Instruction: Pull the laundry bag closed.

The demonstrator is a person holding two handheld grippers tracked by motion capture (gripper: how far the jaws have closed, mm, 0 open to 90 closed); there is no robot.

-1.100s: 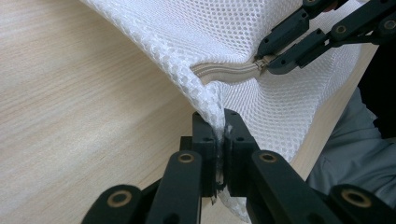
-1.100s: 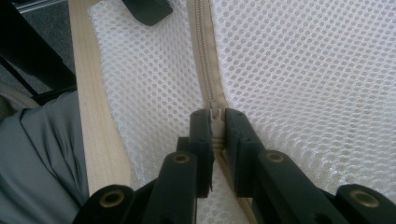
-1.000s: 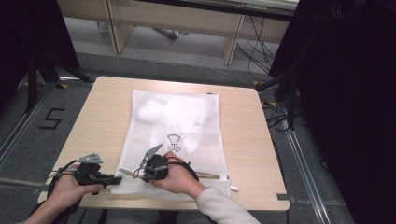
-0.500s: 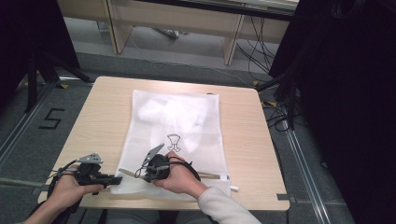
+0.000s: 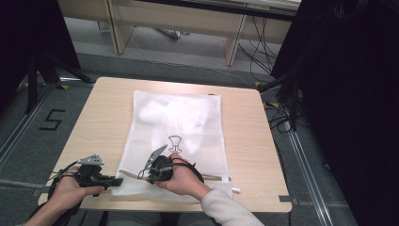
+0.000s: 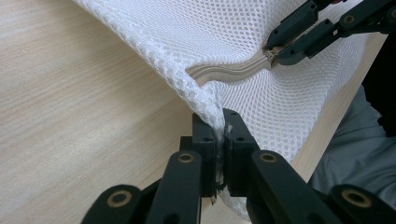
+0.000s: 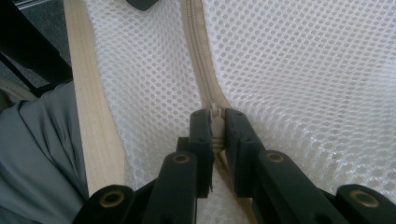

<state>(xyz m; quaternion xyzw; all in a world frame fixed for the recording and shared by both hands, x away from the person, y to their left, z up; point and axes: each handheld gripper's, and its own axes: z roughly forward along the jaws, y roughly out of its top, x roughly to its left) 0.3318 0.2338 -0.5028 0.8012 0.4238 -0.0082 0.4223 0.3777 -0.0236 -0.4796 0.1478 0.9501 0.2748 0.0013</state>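
Note:
A white mesh laundry bag (image 5: pixel 174 127) lies flat on the wooden table (image 5: pixel 99 122), with something white inside its far half. Its beige zipper (image 6: pixel 233 72) runs along the near edge. At the bag's near left corner, my left gripper (image 5: pixel 114 180) is shut on a pinch of mesh (image 6: pixel 212 109), which it holds raised. Just to the right, my right gripper (image 5: pixel 142 175) is shut on the zipper pull (image 7: pixel 215 111). The left gripper view shows the right gripper (image 6: pixel 280 49) at the zipper's slider. The zipper tape (image 7: pixel 194 46) runs away from the right jaws.
The near table edge (image 7: pixel 93 116) lies close beside the bag, with the person's grey sleeve (image 7: pixel 37 154) past it. A bench (image 5: pixel 179 19) and cables (image 5: pixel 263 52) lie beyond the table's far side. Black drapes (image 5: pixel 348 94) hang at the right.

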